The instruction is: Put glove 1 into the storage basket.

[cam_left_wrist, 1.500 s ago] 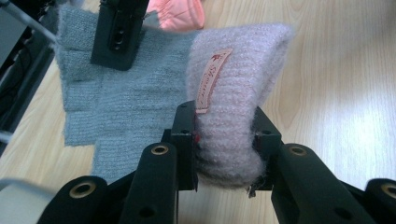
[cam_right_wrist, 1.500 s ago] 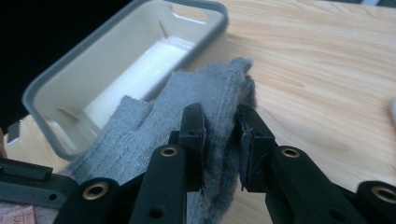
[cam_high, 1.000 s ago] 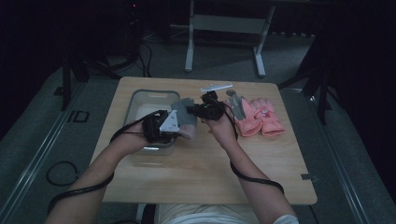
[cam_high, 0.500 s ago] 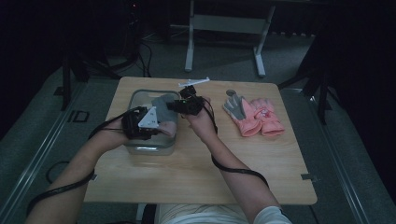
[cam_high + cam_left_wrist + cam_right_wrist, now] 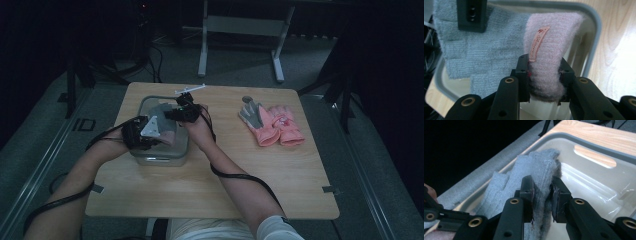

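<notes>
Nearest the camera in the high view, the person's two forearms come up from the bottom edge over the wooden tabletop (image 5: 210, 185), each trailing a black cable.

The left gripper (image 5: 159, 131) is over the near-left part of the clear plastic bin (image 5: 160, 159), which stands on the left half of the tabletop. In the left gripper view its jaws are closed tight on the pink cuff (image 5: 550, 62) of a knitted glove, the pads pressing into the fabric from both sides. A small tan label (image 5: 538, 43) is sewn on the cuff, just above the left pad. The grey part of the glove (image 5: 481, 52) spreads out beyond the cuff, over the bin's interior.

The right gripper (image 5: 172, 114) is just beyond the left one, over the far part of the same bin. In the right gripper view its jaws are clamped on the grey knitted fingers (image 5: 541, 170) of the glove, the fabric bunched between the pads. The bin's rim and a handle cut-out (image 5: 595, 156) are seen behind. The glove is thus held at both ends, over the bin; whether it touches the bin floor cannot be told.

Farther right, well apart from the bin, a pair of pink gloves (image 5: 280, 127) lies flat, with a grey glove (image 5: 252, 114) touching their left edge. At the far edge lies a small white part (image 5: 191, 89).
</notes>
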Tool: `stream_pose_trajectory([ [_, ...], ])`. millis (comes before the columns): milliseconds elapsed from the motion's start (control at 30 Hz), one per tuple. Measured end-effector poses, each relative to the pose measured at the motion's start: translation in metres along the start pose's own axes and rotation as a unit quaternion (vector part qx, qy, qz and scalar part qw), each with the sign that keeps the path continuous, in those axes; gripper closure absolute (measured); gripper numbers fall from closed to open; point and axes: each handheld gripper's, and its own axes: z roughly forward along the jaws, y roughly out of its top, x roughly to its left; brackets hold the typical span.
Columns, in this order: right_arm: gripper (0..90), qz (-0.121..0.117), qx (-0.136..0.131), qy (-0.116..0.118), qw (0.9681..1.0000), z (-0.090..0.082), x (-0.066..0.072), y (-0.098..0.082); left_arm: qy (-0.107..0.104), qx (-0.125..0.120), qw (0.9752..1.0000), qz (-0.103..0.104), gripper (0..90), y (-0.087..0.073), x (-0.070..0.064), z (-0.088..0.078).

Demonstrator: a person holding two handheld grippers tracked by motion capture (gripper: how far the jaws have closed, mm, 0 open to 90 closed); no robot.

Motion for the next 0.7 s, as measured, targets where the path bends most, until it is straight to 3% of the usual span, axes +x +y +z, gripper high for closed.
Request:
stream_pose_trajectory([
  [200, 74.3, 0.001, 0.025, -0.019, 0.9995, 0.019, -0.009, -0.009, -0.02, 0.014, 0.9996, -0.01, 69.2, -0.006, 0.004, 0.027],
  [433, 73.6, 0.0, 0.059, -0.042, 0.9974, 0.039, -0.019, -0.016, -0.033, 0.059, 0.9977, -0.011, 69.2, -0.003, 0.007, 0.051],
  [633, 69.4, 0.005, 0.068, -0.037, 0.997, 0.044, -0.024, -0.013, -0.035, 0.079, 0.9961, -0.018, 68.8, -0.003, 0.012, 0.064],
  [700, 65.4, -0.002, 0.066, -0.045, 0.9968, 0.043, -0.024, -0.012, -0.041, 0.088, 0.9951, -0.021, 68.5, -0.003, 0.013, 0.068],
])
